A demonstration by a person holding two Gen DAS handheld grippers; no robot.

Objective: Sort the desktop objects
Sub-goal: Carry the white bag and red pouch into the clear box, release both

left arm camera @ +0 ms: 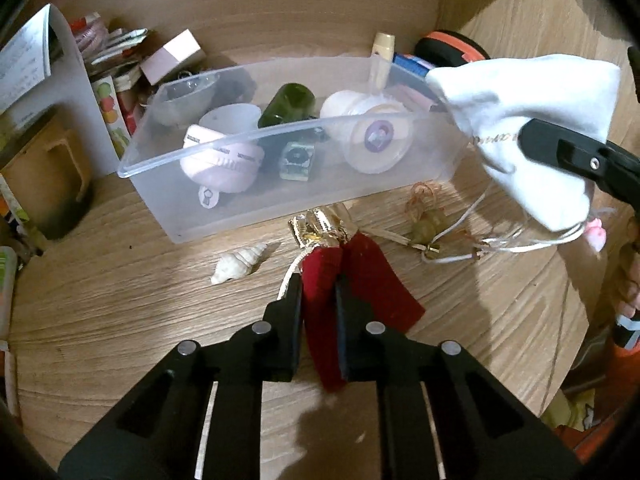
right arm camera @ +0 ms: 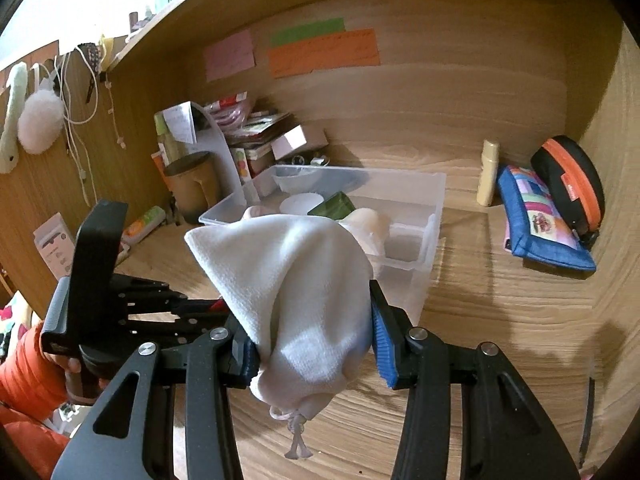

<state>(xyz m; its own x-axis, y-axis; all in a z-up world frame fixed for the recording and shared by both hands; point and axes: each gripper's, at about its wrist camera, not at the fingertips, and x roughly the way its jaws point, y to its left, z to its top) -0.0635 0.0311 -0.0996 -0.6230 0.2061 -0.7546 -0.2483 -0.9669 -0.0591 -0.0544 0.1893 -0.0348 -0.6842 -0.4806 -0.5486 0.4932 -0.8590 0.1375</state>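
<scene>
Left gripper (left arm camera: 319, 280) clamped on dark red velvet pouch (left arm camera: 352, 280), long axis toward clear bin (left arm camera: 224, 148), gold clasp end leading, on desk (left arm camera: 120, 300). Right gripper (right arm camera: 314, 344) grasping white drawstring pouch (right arm camera: 296, 280), mouth down, above desk.

A dark red velvet pouch (left arm camera: 320, 304) lies on the wooden desk, pinched upright along a fold, with a gold clasp (left arm camera: 316, 226) at its far end. A white cloth drawstring bag (right arm camera: 296, 292) hangs in the air, bunched at the middle, its knotted cord dangling below. Behind them stands a clear plastic bin (left arm camera: 280, 152) holding a pink round case (left arm camera: 222, 160), a white cup (left arm camera: 236, 118), a dark green bottle (left arm camera: 286, 106) lying on its side, a small green patterned box (left arm camera: 297, 160) and a white round tub (left arm camera: 368, 132). A white spiral shell (left arm camera: 238, 264) lies just in front of the bin, and an olive charm on tangled cords (left arm camera: 430, 230) lies to its right.
</scene>
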